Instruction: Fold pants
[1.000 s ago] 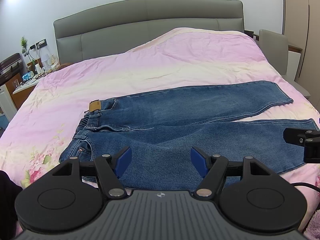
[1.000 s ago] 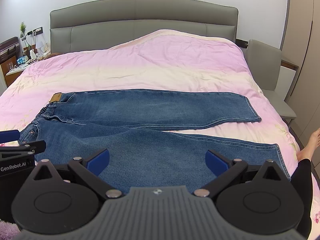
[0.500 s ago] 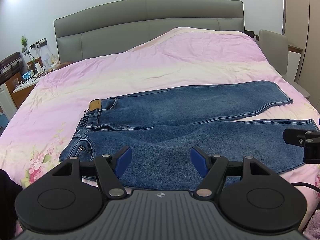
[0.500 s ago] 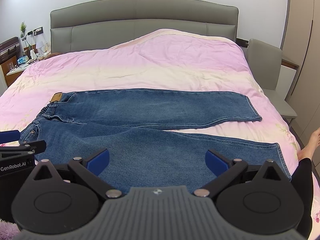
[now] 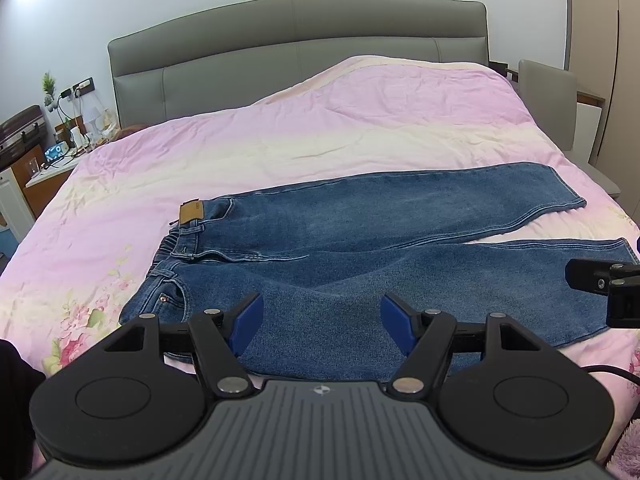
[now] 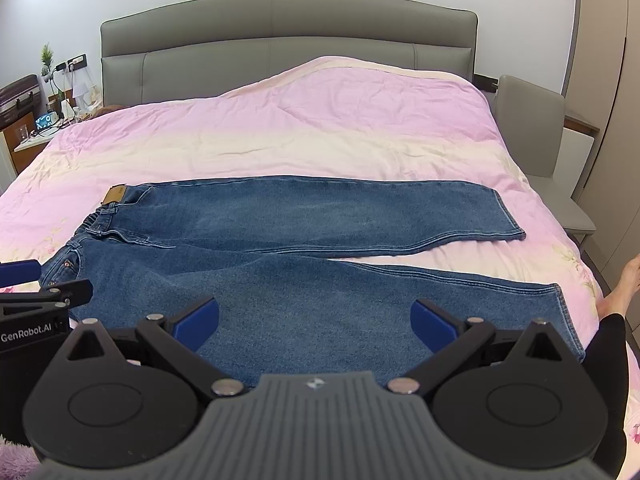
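Beyond the flat blue denim pants [image 6: 280, 256], the wide pink floral duvet [image 6: 320, 136] lies bare up to the grey padded headboard [image 6: 280, 36]. A grey upholstered chair [image 6: 536, 136] borders the right edge; a cluttered wooden nightstand [image 5: 44, 168] the left.

Pants [image 6: 304, 240]: blue denim cloth, matt, finely grained weave, with a tan leather-look waistband patch [image 6: 115, 195]. Duvet [image 6: 320, 128]: thin pink and cream woven cloth, creased, with a faint sheen. Headboard [image 6: 280, 36]: grey upholstery, smooth, panelled. Left gripper [image 5: 322, 322] and right gripper [image 6: 316, 320]: matt black plastic linkages, blue pads [image 6: 200, 322], bright metal pivot pins, ribbed grey housing.
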{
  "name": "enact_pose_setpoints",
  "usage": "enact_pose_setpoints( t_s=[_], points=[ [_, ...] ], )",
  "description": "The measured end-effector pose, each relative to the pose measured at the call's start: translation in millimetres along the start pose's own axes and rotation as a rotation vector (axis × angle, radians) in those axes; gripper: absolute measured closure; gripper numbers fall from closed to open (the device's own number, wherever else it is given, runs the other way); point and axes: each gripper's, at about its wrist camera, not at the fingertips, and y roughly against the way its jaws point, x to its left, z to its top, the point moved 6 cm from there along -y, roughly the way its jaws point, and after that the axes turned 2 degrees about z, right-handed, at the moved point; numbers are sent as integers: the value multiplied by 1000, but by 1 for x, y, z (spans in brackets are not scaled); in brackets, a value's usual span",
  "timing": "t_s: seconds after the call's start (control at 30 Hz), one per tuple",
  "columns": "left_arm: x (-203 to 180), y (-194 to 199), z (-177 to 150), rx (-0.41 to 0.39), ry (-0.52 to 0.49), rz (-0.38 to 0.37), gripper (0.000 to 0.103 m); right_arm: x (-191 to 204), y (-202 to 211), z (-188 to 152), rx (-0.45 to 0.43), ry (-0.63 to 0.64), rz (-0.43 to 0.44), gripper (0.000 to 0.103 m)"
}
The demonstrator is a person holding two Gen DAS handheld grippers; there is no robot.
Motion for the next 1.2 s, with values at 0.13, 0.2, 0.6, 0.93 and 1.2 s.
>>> enact_pose_setpoints(
  t_s=[0.13, 0.2, 0.6, 0.93, 1.2],
  points=[
    [0, 0, 0, 0, 0, -1, 24, -1, 0, 0, -1, 2, 1, 5],
    [0, 0, 0, 0, -1, 1, 24, -1, -1, 0, -1, 3, 1, 5],
    [1, 0, 2, 0, -2, 1, 24, -1, 0, 0, -2, 1, 6, 5],
    [2, 2, 2, -1, 2, -2, 24, -1, 0, 2, 2, 1, 9, 5],
    [2, 2, 2, 0, 2, -3, 24, -1, -1, 1, 5, 1, 7, 5]
  ],
)
